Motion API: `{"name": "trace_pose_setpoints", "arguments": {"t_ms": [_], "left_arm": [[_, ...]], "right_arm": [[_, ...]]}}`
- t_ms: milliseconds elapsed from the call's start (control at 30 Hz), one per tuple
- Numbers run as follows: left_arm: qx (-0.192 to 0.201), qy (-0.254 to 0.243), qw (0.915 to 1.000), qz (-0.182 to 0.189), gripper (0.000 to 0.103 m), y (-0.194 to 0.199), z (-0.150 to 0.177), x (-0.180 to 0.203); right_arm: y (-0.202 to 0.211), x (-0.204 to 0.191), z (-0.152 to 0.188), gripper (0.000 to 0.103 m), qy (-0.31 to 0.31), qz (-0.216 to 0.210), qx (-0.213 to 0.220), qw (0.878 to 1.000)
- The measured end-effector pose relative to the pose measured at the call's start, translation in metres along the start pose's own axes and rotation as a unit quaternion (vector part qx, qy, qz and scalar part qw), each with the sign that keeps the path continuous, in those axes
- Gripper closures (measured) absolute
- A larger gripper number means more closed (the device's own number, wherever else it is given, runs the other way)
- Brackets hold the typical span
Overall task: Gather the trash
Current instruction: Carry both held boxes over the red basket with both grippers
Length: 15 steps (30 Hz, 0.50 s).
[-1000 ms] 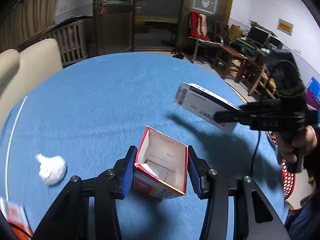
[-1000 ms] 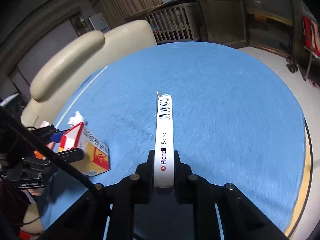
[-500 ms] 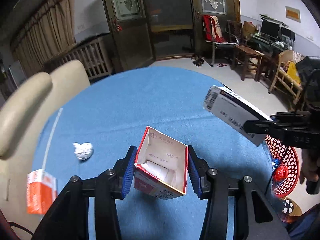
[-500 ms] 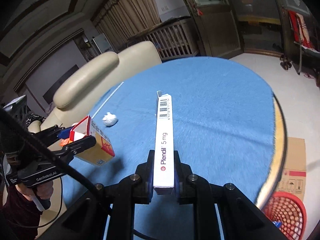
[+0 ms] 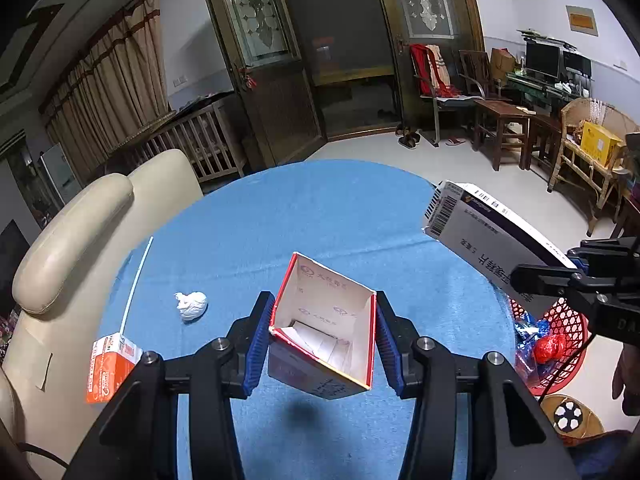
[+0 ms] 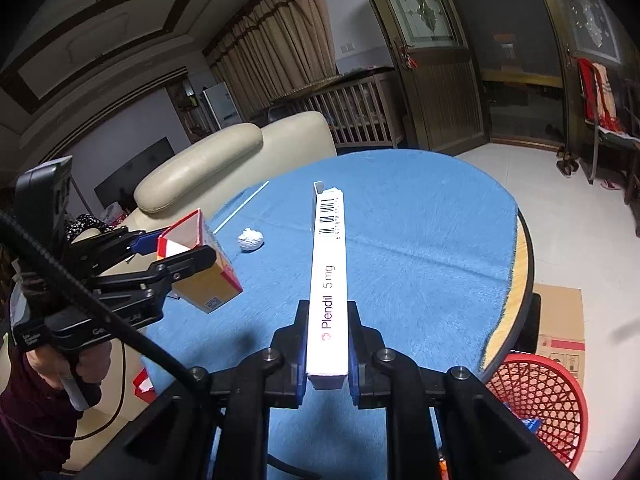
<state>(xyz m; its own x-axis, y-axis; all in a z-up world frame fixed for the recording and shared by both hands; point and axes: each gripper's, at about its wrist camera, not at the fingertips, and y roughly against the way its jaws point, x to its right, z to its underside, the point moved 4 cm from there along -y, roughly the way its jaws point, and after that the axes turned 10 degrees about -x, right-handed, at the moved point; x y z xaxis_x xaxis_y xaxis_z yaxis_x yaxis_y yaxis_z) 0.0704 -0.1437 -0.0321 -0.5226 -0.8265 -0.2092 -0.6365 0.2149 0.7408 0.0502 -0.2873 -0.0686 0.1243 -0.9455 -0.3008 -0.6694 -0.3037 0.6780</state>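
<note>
Left gripper: jaws clamped on the two sides of an open-topped red-and-white cardboard carton, lifted clear of the round desk under blue cloth, open end facing the camera, white folded paper visible inside, shadow on the cloth just beneath. Same carton visible from the right wrist view, tilted, pinched between black fingers with blue pads, a hand wrapped around the grip below.

Right gripper: jaws shut tight on the near end of a long, flat white medicine box printed "Plendil 5 mg", barcode at its far end, held out straight ahead of the jaws above the cloth. From the left wrist view, the same white box slanting up to the right of the left jaws, with the right gripper at its lower end.

Ahead and to the left of the left jaws, lying on the cloth: a crumpled white paper ball. Further left, at the cloth's edge: a small orange-and-white box. A thin white straw lying along that edge beyond it.

Below and to the right of the right jaws, on the floor just beside the desk: a red plastic mesh basket. Seen from the left wrist view, the basket already holding blue and red wrappers. A flattened brown cardboard sheet on the floor behind it. Cream leather sofa touching the desk's left side.
</note>
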Motion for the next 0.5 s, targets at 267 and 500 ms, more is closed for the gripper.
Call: {"name": "trace_pose_setpoints", "arguments": {"t_ms": [267,500], "left_arm": [[0.008,-0.004,0.9999,-0.011,0.053,0.01,-0.001,0.016],[0.008,-0.009,0.9999,-0.01,0.053,0.012,-0.002,0.031]], "right_arm": [[0.025,0.001,0.012,0.087,0.006,0.004,0.019,1.0],[0.043,-0.004,0.02,0.087,0.024,0.016,0.032,0.999]]}}
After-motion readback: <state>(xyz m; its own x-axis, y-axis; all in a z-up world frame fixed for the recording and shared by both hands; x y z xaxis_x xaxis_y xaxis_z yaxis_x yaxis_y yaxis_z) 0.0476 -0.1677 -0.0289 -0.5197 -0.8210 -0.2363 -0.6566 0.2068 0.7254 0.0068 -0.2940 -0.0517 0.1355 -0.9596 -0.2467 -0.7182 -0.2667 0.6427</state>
